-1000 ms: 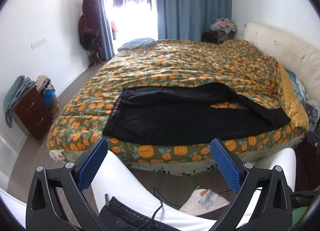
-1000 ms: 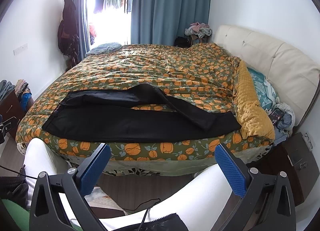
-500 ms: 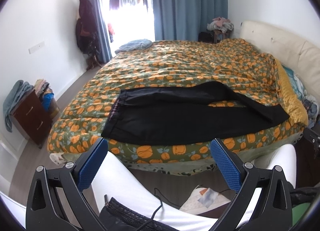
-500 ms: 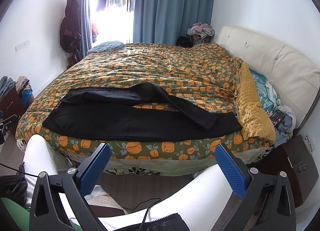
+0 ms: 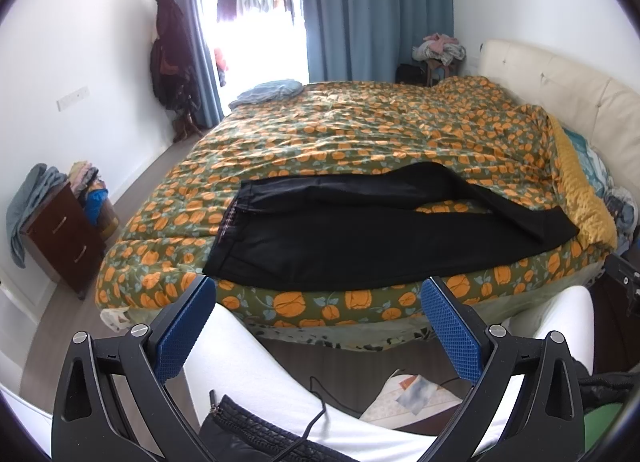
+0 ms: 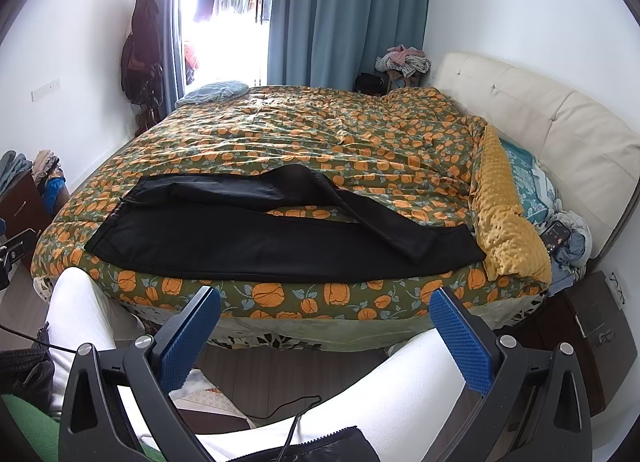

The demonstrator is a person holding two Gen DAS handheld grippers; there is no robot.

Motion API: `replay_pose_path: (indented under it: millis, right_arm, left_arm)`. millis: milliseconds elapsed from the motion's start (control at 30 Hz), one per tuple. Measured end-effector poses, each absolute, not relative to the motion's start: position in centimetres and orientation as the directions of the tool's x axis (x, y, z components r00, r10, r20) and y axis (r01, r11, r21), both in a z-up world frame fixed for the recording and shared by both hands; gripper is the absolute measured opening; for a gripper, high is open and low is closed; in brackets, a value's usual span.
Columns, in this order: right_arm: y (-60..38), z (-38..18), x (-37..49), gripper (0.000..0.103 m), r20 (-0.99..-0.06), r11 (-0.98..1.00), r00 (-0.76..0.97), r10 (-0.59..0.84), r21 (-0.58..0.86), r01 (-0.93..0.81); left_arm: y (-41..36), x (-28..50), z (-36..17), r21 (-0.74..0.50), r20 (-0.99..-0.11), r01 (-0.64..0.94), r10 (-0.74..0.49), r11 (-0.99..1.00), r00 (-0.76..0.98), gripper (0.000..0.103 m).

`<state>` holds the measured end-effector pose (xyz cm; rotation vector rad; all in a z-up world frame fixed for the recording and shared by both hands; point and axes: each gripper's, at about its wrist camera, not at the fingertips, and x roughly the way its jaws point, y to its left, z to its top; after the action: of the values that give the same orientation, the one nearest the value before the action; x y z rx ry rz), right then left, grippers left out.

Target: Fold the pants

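A bedroom. A wide bed [image 5: 360, 134] fills the middle of both views, covered by a green quilt [image 6: 320, 134] printed with orange pumpkins. A cream padded headboard [image 6: 540, 122] runs along the bed at 3 o'clock, with a mustard blanket [image 6: 504, 214] bunched beside it. Blue curtains [image 5: 376, 10] hang at 12 o'clock beside a bright window [image 5: 252, 14] with clothes hanging beyond it. Dark coats [image 5: 172, 58] hang against the wall at 10 o'clock. A brown drawer unit [image 5: 60, 230] draped with clothes stands on the floor at 9 o'clock.

Black pants [image 5: 380, 234] lie flat along the near edge of the bed, waistband toward 9 o'clock, cuffs toward 3 o'clock. The far leg bends and crosses over the near leg close to the cuffs.

The left hand-held gripper [image 5: 318, 326] is at 6 o'clock in its view, blue-padded fingers spread wide and holding nothing. The pants lie ahead of it at 12 o'clock, well apart. The right hand-held gripper [image 6: 324, 338] is likewise wide open and empty, with the pants at 12 o'clock, well apart. A person's white-clad legs [image 6: 380, 390] show below and between the fingers, above the wood floor [image 6: 280, 374].
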<state>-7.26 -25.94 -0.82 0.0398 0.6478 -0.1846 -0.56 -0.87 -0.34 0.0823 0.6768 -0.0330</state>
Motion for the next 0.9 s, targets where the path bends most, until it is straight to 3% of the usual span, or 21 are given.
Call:
replay_pose_path:
  millis: [900]
  right_arm:
    - [-25.99, -0.93, -7.24, 0.103, -0.601, 0.981, 0.783, -0.162, -0.013, 0.193]
  left_arm:
    - [-0.82, -0.13, -0.30, 0.076, -0.629, 0.064, -0.002, 0.995, 0.777, 0.102]
